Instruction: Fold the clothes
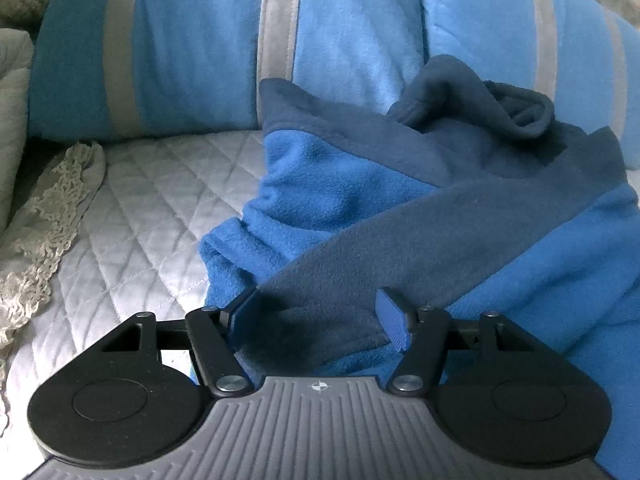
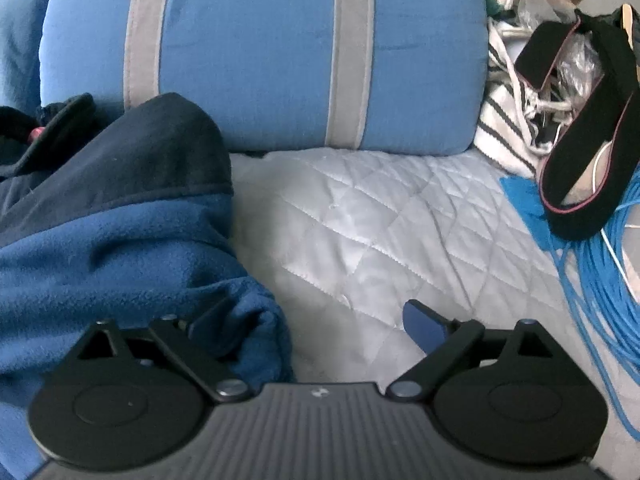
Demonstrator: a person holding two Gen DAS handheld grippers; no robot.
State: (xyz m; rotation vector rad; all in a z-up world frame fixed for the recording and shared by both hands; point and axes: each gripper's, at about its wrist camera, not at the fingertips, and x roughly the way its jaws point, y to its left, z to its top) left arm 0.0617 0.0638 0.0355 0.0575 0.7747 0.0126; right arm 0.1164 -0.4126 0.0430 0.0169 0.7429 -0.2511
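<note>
On the quilted white bed (image 1: 152, 208), a soft two-tone blue fleece (image 1: 360, 200) lay rumpled; left gripper (image 1: 318, 320) and right gripper (image 2: 320, 328) both stood apart, its lower edge hidden.

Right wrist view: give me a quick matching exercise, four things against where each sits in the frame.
Things:
1. fleece jacket
2. striped pillow
3. blue cord
4. black shoe

Places:
A. coiled at the far right edge
B. across the back, against the quilted cover
C. bunched on the left
D. upper right, above the cord

Pairs: 1-C, 2-B, 3-A, 4-D
</note>
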